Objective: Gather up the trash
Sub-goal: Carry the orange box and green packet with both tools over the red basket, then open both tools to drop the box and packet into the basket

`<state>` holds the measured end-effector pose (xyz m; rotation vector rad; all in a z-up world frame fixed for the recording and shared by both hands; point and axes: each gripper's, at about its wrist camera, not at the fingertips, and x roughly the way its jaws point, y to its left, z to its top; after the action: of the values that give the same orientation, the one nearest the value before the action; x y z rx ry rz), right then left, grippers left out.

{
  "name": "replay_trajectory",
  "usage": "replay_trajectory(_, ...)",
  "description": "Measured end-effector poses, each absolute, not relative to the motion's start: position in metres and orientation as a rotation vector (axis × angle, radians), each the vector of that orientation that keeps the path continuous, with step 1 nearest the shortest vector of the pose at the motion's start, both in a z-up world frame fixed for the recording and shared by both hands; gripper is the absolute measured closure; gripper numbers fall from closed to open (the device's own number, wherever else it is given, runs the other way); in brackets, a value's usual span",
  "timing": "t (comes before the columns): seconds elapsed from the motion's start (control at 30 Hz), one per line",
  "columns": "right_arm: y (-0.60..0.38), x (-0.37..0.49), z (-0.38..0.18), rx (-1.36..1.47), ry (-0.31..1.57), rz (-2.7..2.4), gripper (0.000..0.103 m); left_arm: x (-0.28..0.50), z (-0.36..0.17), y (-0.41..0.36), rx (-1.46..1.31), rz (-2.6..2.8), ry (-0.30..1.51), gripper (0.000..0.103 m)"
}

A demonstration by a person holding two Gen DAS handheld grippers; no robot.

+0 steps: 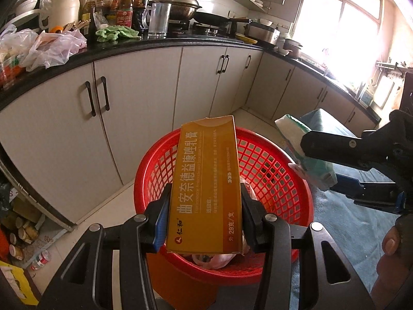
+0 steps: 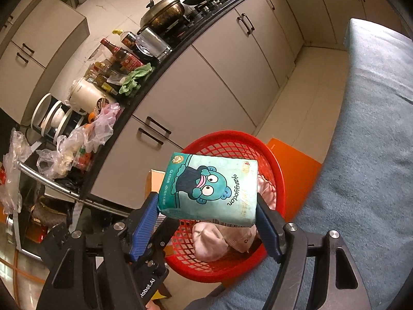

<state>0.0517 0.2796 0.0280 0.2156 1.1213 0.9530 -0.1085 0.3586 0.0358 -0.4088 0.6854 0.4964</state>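
Note:
My left gripper (image 1: 204, 214) is shut on a yellow medicine carton (image 1: 206, 180) and holds it above a red mesh basket (image 1: 278, 175). My right gripper (image 2: 206, 206) is shut on a teal tissue pack (image 2: 210, 188) with a cartoon face, held over the same basket (image 2: 276, 165). The tissue pack (image 1: 302, 147) and the right gripper also show at the right of the left wrist view. A pink plastic bag (image 2: 214, 240) lies inside the basket.
White kitchen cabinets (image 1: 136, 108) under a black counter (image 1: 160, 45) crowded with bottles, pots and plastic bags stand behind the basket. A blue-grey cloth surface (image 2: 361, 180) lies on the right. An orange box (image 2: 294, 165) sits beside the basket. Clutter covers the floor at the left.

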Motion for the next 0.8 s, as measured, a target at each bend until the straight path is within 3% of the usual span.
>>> replay_trajectory(0.8,0.286,0.062,0.022,0.224,1.134,0.926,0.026,-0.100,0.032,0.361,-0.408,0.494,0.691,0.057)
